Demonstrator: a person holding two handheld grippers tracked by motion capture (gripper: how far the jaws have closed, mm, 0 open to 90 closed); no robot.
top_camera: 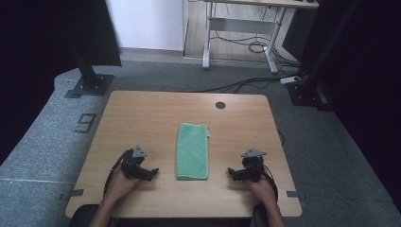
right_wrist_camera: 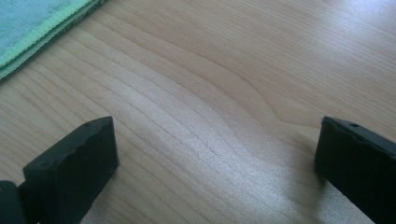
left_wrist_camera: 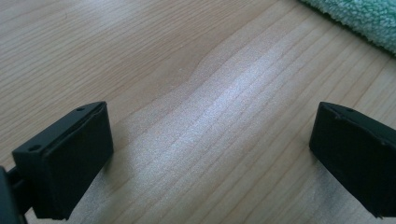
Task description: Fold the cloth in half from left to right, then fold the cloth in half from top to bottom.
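Folded green towel (top_camera: 192, 151) lies flat at the middle of the wooden worktop (top_camera: 142, 113). My left hand-held gripper (top_camera: 152, 173) and right hand-held gripper (top_camera: 231, 173) rest either side of it, apart from it, jaws spread wide, grasping nothing.

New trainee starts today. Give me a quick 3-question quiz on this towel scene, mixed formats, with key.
1. True or false: the green towel lies folded on the table between the left tool and the right tool.
2. Multiple choice: the left tool's jaws are A) shut on the towel, B) open over bare wood, C) shut on nothing.
3. Fill in: in the right gripper view, the towel's edge shows at the top ____ corner.

Key: 1 true; 2 B; 3 left.
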